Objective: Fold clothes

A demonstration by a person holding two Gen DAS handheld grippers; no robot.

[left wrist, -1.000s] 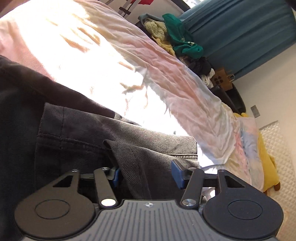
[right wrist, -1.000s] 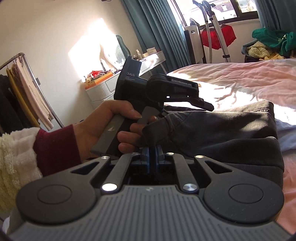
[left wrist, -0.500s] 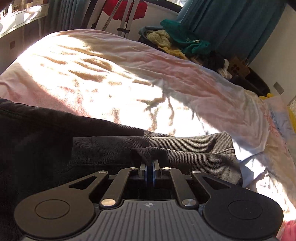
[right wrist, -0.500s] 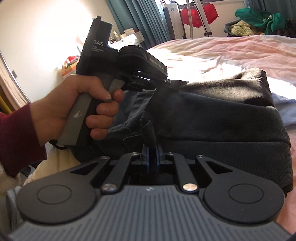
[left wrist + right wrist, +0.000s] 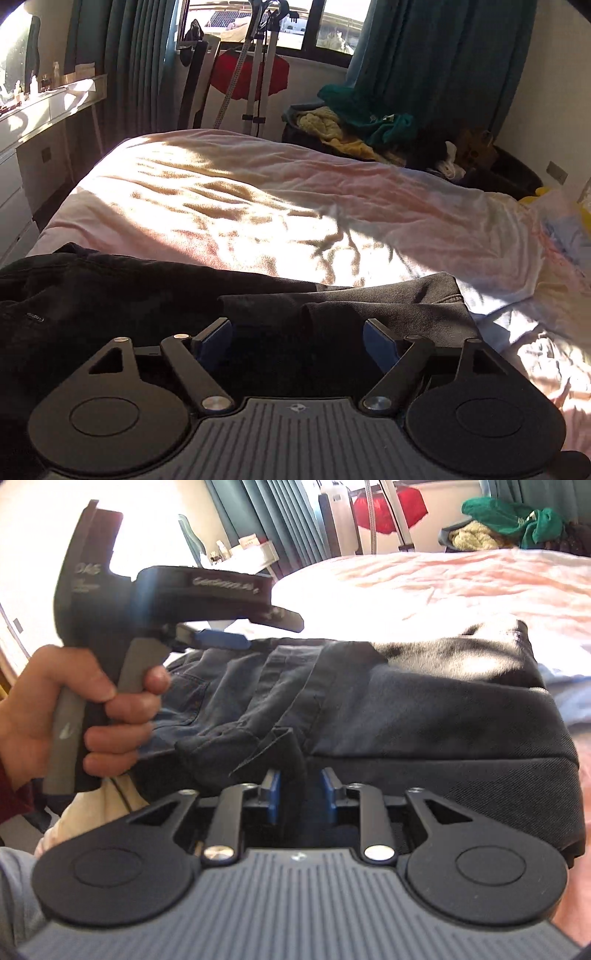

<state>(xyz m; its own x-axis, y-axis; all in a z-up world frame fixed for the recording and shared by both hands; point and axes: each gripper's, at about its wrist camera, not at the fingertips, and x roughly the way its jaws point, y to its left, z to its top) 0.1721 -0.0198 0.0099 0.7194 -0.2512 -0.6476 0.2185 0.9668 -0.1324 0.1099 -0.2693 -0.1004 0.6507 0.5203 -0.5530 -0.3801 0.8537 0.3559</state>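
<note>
A dark denim garment (image 5: 155, 295) lies folded at the near edge of the pink-sheeted bed (image 5: 258, 199). My left gripper (image 5: 297, 341) is open, its blue pads spread wide over the garment's edge. In the right wrist view the garment (image 5: 424, 716) lies in a folded stack, and my right gripper (image 5: 297, 794) is open, with a fold of cloth loose between its blue pads. The left gripper (image 5: 221, 638), held in a hand, hovers open just above the garment's far left part.
A heap of green and yellow clothes (image 5: 354, 125) sits past the bed's far side by teal curtains. A red-covered stand (image 5: 251, 74) is under the window. White drawers (image 5: 26, 147) line the left wall. Yellow and pale cloth (image 5: 565, 221) lies at the bed's right.
Both grippers were shut on the garment half a second ago and have opened, letting it go. The garment has settled flat on the bed.
</note>
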